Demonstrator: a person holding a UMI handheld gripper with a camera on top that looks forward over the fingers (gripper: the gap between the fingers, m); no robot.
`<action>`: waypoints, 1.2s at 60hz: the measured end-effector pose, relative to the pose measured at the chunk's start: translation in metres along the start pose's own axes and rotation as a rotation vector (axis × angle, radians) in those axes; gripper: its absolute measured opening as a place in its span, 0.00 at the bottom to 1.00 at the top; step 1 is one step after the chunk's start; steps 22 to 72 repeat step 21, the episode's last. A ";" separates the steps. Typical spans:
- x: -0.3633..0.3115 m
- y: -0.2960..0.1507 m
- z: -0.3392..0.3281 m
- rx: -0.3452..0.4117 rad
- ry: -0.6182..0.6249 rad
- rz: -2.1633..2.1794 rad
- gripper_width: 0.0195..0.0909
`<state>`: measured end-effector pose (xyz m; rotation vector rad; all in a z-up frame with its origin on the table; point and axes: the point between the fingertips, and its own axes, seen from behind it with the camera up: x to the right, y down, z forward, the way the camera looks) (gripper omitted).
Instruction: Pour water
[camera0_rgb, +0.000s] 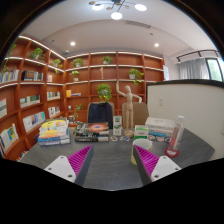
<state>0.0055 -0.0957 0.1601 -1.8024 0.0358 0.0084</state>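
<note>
Claw (113, 158) first: our two fingers stand wide apart with nothing between them, the magenta pads (80, 157) facing each other across bare table (110, 168). We hold nothing.

We judge the task's thing to be the bottle (177, 134), a slim clear one with what looks like a pink cap, standing upright on the table at about two o'clock from the claw, beyond and outside the right finger. Its long axis runs straight up, so the fingers, which open sideways, would meet it across its width. We see no obvious cup; a small pale container (158, 131) sits just beside the bottle, toward twelve, but we cannot tell what it is.

The relation the next move turns on, as we read it: the bottle is off the claw's line, to the right and ahead, not between the fingers. We would have to swing toward two o'clock and go forward until the bottle stands in the gap, before any closing. The right finger is the nearer one and the likelier to clip it.

Elsewhere, at twelve o'clock and well beyond, stand a wooden mannequin (126, 104), a plant (104, 93) and a chair (99, 112); books (53, 131) lie at ten o'clock, shelves (32, 95) behind them.
</note>
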 end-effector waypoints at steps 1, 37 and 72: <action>-0.004 0.000 -0.001 -0.002 -0.005 -0.006 0.90; -0.046 0.008 -0.001 -0.025 -0.091 -0.040 0.90; -0.046 0.008 -0.001 -0.025 -0.091 -0.040 0.90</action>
